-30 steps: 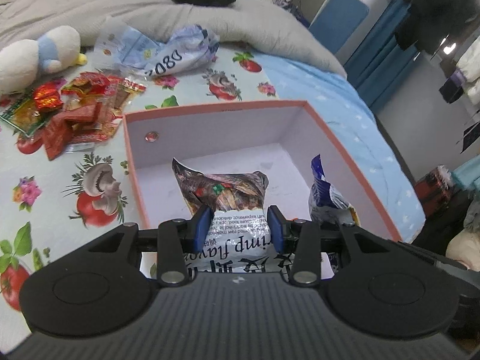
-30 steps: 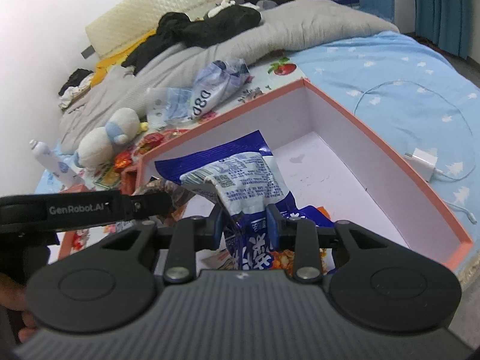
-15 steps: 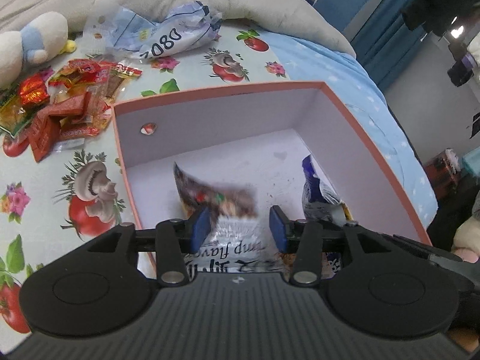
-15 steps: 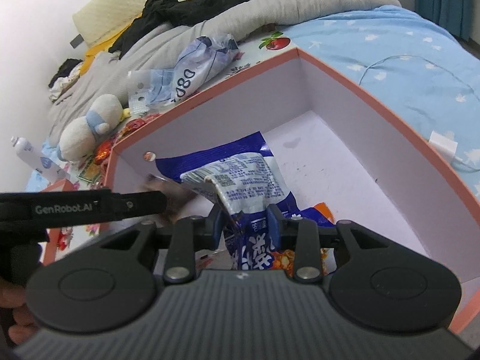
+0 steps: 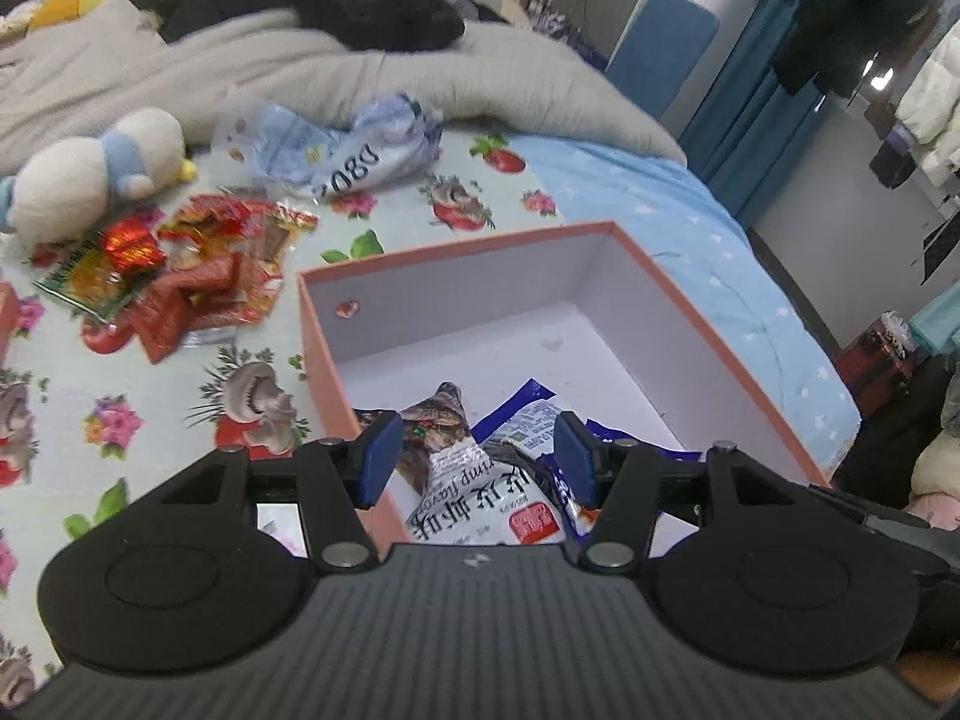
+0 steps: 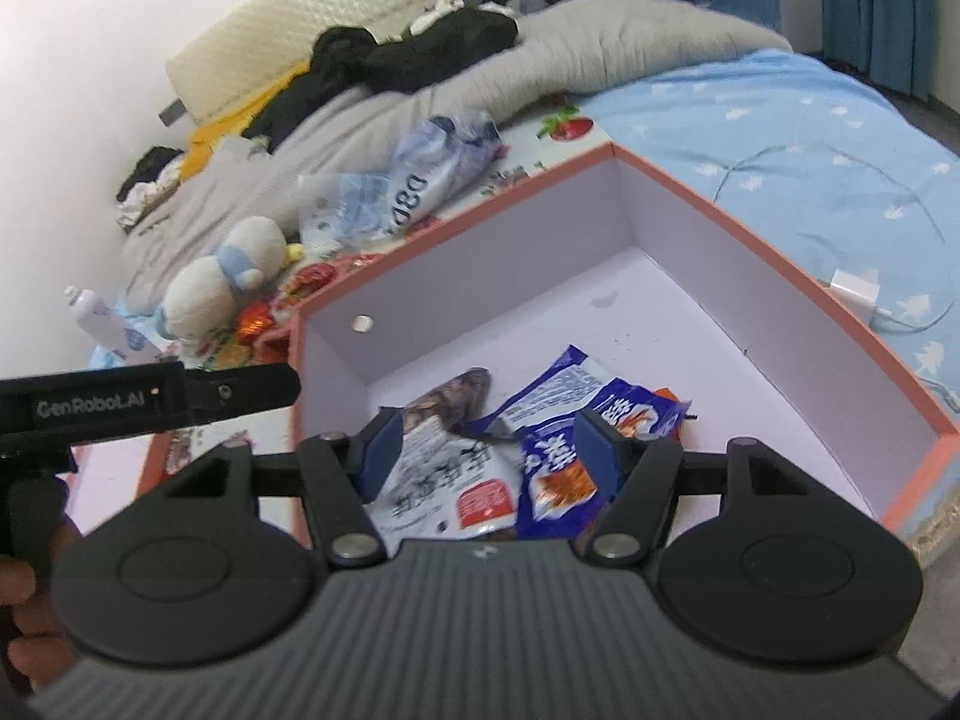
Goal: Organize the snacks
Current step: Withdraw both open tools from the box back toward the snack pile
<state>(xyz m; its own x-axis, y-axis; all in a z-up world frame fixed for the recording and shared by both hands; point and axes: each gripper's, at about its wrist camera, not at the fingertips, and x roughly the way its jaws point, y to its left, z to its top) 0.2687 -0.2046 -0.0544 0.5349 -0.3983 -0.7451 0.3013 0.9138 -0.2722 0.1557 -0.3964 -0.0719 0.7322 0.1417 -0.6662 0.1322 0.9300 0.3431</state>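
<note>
A: What was in view?

B: An open pink box [image 5: 708, 324] with white inner walls sat on a bed, on a flowered cloth [image 5: 252, 384]. Two snack bags lay flat in its near end, touching: a silver and brown bag [image 5: 474, 480] on the left, a blue bag [image 6: 558, 450] on the right.

A: And the grippers?

B: The left gripper [image 5: 474, 462] and the right gripper [image 6: 489, 450] both hung over those bags. Each pair of jaws stood apart and had just been opening, with the pads pressing on nothing.

A: Anything else?

B: To the far left of the box lay a pile of red snack packets [image 5: 186, 276], a white and blue plush toy [image 5: 96, 174] and a crumpled plastic bag [image 5: 336, 150]. A grey blanket [image 5: 240, 72] lay at the far end.
</note>
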